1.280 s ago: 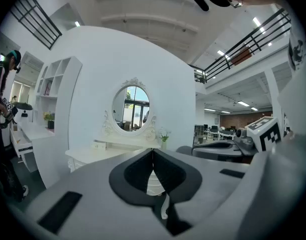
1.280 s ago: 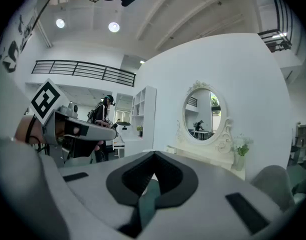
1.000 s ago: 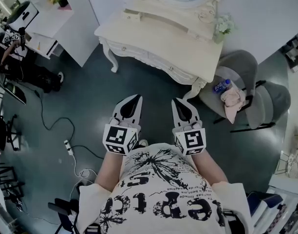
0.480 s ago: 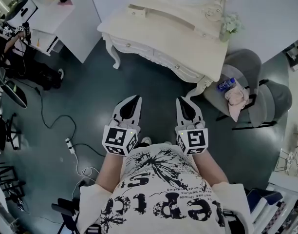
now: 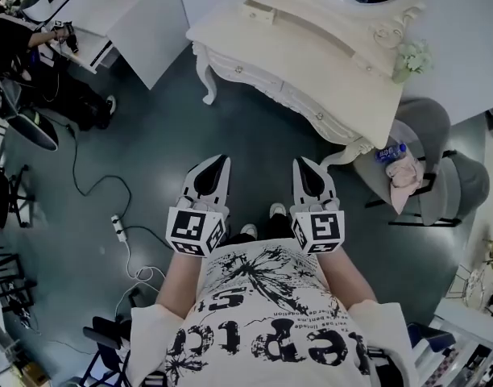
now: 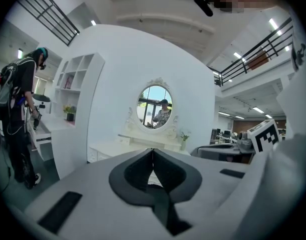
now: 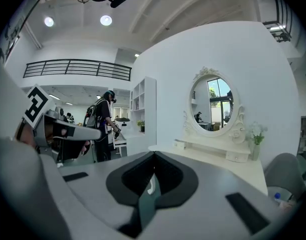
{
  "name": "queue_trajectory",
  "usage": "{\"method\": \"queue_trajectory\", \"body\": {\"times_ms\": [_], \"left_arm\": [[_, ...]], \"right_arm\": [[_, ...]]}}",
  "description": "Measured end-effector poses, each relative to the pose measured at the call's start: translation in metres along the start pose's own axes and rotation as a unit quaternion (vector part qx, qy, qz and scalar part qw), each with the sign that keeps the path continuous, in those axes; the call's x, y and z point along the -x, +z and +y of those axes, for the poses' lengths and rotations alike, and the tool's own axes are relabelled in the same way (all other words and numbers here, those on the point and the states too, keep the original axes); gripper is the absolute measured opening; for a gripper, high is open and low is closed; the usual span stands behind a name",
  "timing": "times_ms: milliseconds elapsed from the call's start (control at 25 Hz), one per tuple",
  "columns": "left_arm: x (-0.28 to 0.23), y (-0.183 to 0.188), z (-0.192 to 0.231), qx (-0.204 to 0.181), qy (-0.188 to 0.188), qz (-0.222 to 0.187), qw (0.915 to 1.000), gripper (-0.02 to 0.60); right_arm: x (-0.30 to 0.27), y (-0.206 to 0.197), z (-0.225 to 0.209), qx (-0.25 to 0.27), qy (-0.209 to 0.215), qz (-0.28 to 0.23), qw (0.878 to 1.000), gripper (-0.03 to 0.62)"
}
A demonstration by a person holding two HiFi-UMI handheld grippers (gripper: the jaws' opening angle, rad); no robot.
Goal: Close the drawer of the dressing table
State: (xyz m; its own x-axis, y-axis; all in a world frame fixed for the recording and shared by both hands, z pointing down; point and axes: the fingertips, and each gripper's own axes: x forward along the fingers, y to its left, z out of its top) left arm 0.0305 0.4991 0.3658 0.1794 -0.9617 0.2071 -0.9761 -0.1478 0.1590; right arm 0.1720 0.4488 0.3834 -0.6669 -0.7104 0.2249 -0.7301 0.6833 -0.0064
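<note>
The cream dressing table (image 5: 343, 71) with an oval mirror stands ahead of me, its front drawers (image 5: 299, 103) facing my way. A small drawer box (image 5: 258, 10) juts forward at the left end of its top shelf. My left gripper (image 5: 222, 161) and right gripper (image 5: 301, 164) are held side by side over the dark floor, well short of the table, both shut on nothing. In the left gripper view the jaws (image 6: 152, 151) point at the mirror (image 6: 156, 106). In the right gripper view the jaws (image 7: 154, 155) point left of the table top (image 7: 218, 159) and its small drawer (image 7: 179, 144).
A grey chair (image 5: 428, 127) right of the table carries a bottle (image 5: 389, 152) and a pink cloth (image 5: 405, 176). A white desk unit (image 5: 142, 14) and a person (image 5: 21, 47) are at the far left. A cable and power strip (image 5: 118, 228) lie on the floor at my left.
Both grippers have travelled forward together toward the table, staying shut. The table now sits nearer and further right in the head view.
</note>
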Motion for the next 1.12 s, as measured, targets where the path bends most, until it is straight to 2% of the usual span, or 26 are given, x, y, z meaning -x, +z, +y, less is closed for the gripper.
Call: {"method": "queue_trajectory", "body": {"times_ms": [200,360,680,800,1120], "left_arm": [[-0.023,0.000,0.032,0.008,0.031,0.002,0.9995,0.020],[-0.068,0.008,0.056,0.007,0.053,0.002,0.9986,0.020],[-0.209,0.063,0.097,0.004,0.085,-0.009,0.9963,0.020],[-0.261,0.085,0.104,0.000,0.085,-0.016,0.9962,0.020],[-0.360,0.090,0.125,0.010,0.074,0.011,0.9971,0.020]], "right_arm": [[-0.048,-0.001,-0.004,0.005,0.030,0.005,1.000,0.017],[-0.102,0.004,-0.025,0.009,0.054,0.004,0.998,0.017],[-0.221,0.054,-0.122,0.017,0.073,-0.023,0.997,0.017],[-0.261,0.068,-0.159,0.023,0.076,-0.024,0.997,0.017],[-0.333,0.075,-0.225,0.016,0.067,-0.006,0.998,0.017]]}}
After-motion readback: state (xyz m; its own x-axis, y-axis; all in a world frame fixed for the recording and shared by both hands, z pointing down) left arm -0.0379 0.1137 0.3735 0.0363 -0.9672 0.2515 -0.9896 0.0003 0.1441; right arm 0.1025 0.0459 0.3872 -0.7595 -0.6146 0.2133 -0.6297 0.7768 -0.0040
